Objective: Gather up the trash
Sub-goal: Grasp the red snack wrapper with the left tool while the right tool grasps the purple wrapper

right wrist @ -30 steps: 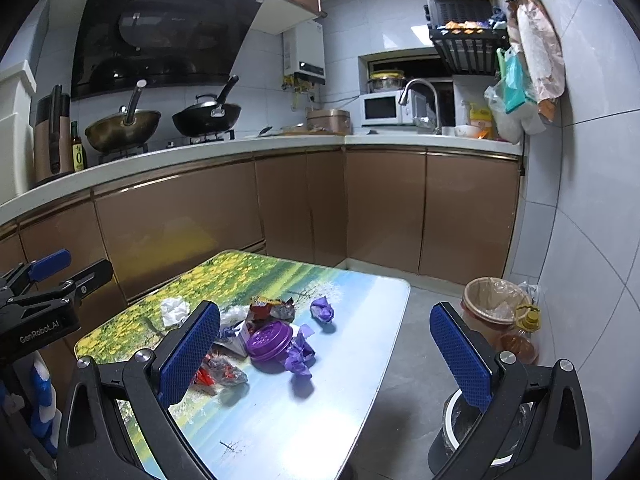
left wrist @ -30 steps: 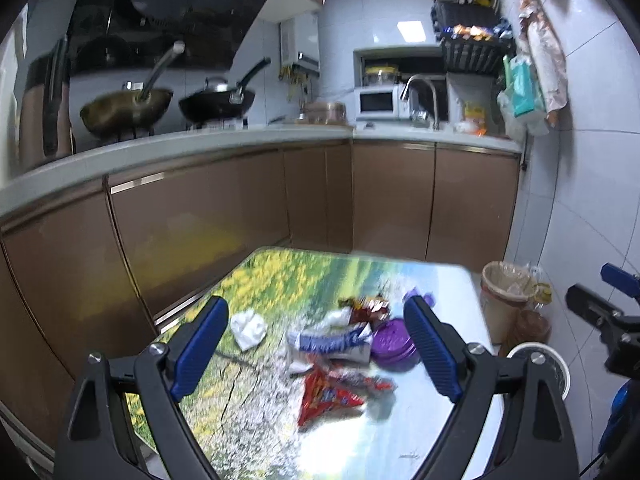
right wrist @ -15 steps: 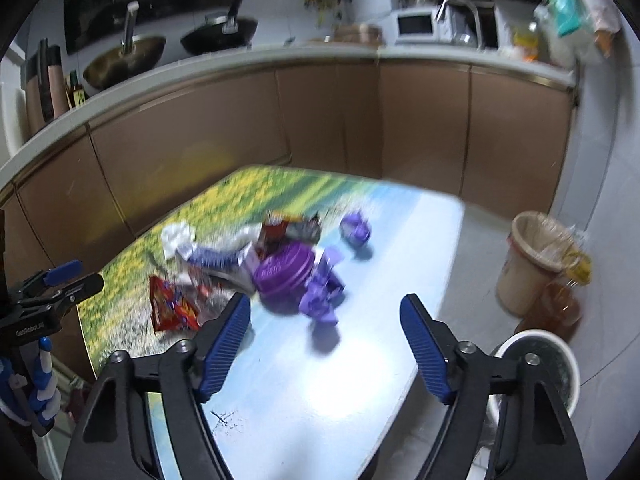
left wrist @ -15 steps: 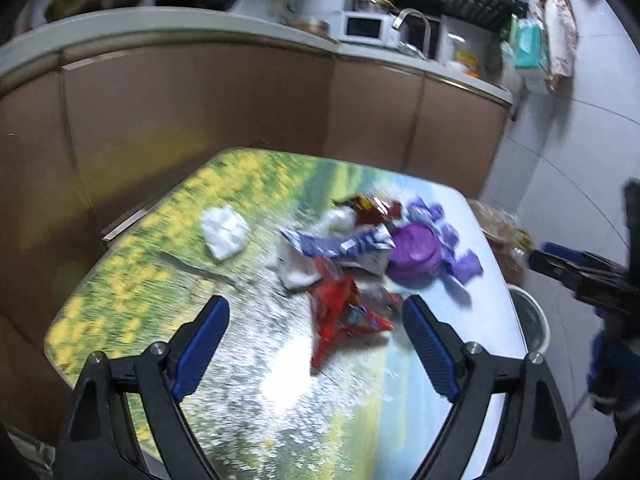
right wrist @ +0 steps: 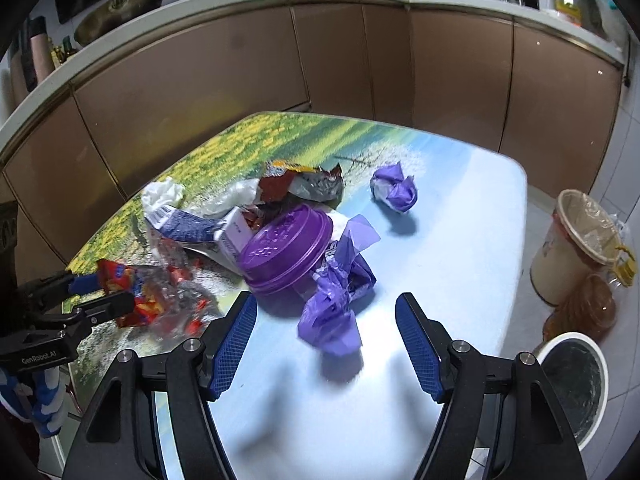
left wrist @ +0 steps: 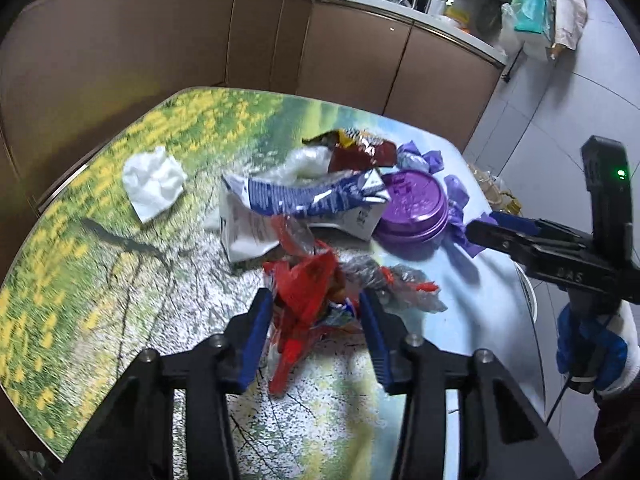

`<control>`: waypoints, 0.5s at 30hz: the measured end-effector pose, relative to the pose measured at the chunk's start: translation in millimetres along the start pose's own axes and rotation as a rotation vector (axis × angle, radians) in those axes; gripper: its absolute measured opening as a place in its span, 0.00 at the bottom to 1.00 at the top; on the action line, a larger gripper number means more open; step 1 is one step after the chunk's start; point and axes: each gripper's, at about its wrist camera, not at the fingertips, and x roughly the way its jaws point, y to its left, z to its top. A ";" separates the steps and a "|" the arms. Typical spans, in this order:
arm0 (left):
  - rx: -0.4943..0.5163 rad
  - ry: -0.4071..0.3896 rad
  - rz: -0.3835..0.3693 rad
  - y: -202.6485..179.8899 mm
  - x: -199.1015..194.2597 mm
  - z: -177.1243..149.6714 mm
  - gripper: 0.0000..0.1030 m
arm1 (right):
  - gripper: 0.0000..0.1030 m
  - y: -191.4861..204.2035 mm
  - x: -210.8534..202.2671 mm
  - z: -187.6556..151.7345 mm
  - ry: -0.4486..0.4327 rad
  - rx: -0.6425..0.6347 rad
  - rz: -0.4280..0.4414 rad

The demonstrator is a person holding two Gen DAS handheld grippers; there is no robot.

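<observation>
The desk (right wrist: 460,216) has a glossy, rounded-corner top printed with a landscape of yellow flowers and pale blue water. Trash lies in a loose heap near its middle.

Left tongs (left wrist: 316,322): the ribbed blue pads have just been closing and now stand either side of a crumpled red foil wrapper (left wrist: 308,292). The wrapper fills the gap between them, though whether the pads truly press it cannot be told. Clear crinkled film (left wrist: 396,284) trails off to the wrapper's right.

Right tongs (right wrist: 326,344): their opening has just been narrowing, yet they remain spread, pads clear of everything. A twisted purple plastic wrapper (right wrist: 336,300) — thin, creased, glossy — lies on the desk between the fingertips, untouched.

Other items in the heap:
- a round purple lid (right wrist: 286,246), embossed and ridged at the rim, tilted against a crushed blue-and-white carton (left wrist: 304,204);
- a torn foil snack bag (right wrist: 304,184), silver inside;
- a balled purple wrapper (right wrist: 394,190), apart from the heap;
- a crumpled white tissue (left wrist: 154,182), off to the left.

On the floor beside the desk stand a cream bin (right wrist: 576,244) lined with clear plastic and a round white bin (right wrist: 576,380), dark inside.
</observation>
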 end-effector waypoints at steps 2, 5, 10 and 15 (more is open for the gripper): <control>-0.011 -0.001 -0.016 2.4 -0.6 -1.0 0.29 | 0.58 -3.2 10.0 0.9 0.022 0.006 0.008; -0.019 0.002 -0.015 3.7 -3.6 -2.8 0.21 | 0.31 -7.0 19.1 -1.9 0.057 0.021 0.041; -0.022 -0.011 0.017 4.1 -19.9 -9.6 0.15 | 0.17 -8.6 14.6 -10.1 0.054 0.026 0.077; -0.025 -0.040 0.069 -0.4 -45.1 -12.5 0.15 | 0.17 -9.0 -10.1 -17.3 0.010 0.016 0.112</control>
